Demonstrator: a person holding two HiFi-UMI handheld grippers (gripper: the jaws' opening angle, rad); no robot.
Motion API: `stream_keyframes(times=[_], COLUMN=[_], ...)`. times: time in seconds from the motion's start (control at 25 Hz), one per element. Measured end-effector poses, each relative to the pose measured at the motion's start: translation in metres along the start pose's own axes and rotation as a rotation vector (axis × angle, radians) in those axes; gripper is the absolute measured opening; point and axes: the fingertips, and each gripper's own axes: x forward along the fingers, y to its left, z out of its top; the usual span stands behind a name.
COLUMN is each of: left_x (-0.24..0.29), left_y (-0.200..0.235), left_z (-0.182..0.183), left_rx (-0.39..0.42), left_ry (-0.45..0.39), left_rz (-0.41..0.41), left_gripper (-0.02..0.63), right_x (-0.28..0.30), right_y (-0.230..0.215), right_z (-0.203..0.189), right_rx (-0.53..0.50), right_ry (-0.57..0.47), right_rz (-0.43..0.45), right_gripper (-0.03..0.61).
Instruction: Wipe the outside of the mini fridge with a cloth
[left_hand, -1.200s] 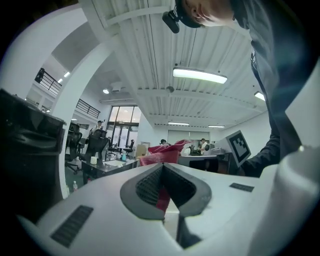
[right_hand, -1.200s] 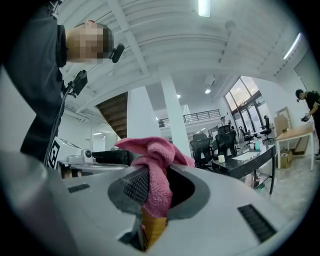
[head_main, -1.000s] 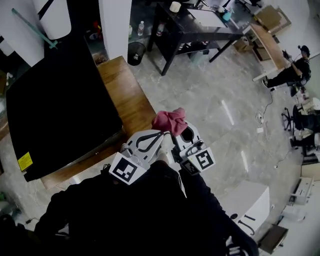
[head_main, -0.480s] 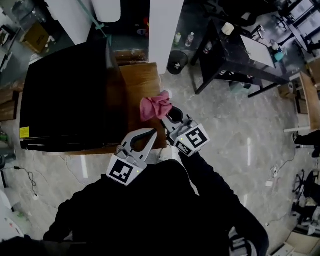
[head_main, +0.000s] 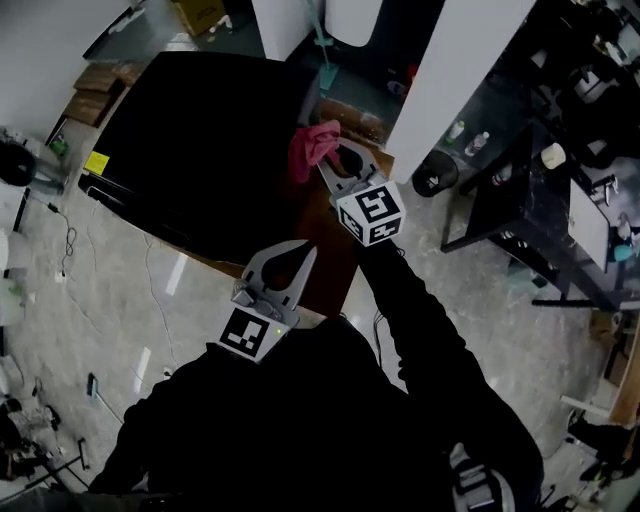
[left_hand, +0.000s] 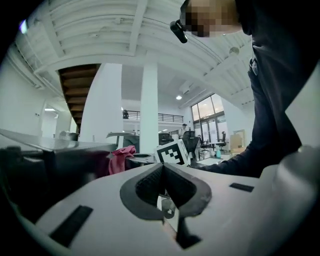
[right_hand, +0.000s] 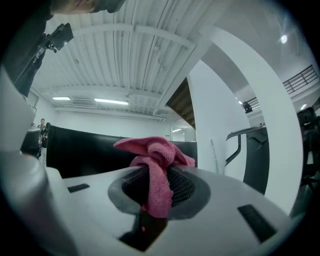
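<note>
Pinching one cloth (head_main: 310, 146), right tool (head_main: 328, 166)

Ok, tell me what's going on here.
A person holds a gripper in each hand. The right gripper is shut on a pink cloth, held at the upper edge of the black mini fridge; whether the cloth touches it is unclear. The left gripper is shut and empty, held back near the person's body.

Black sleeve (head_main: 412, 312); white right gripper (head_main: 325, 168) (checkered marker cube (head_main: 370, 213))
</note>
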Motion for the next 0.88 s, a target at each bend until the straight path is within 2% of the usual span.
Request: stream_keyframes(times=[0.2,0.36,0.68,0.88], left_x=[-0.003,0.004,0.044,0.074], left_y=[0.02,0.032,0.052,0.056], left_z=[0.003,-0.008,-0.045,-0.083], left_rx=[-0.008,-0.04,-0.082,-0.059], left_ry=[-0.011,0.008,0.062,0.117], left_rz=[0.093,0.136,0.129,0.135], left_gripper=[0.006,0.006,0.006,0.006], right_x=[0.036,0.039,0.056,0.055], right_y=[-0.006,-0.009,-0.016,-0.026], right_z=[0.006,-0.014,-0.109,-0.172], right_rx=[0.057,0.123,0.185,0.228], right_ry=[-0.048,-0.068,0.077,0.147], right_rz=[0.044,0.057,0.038,0.023], right_gripper=[0.075,0.072,0.072,0.072])
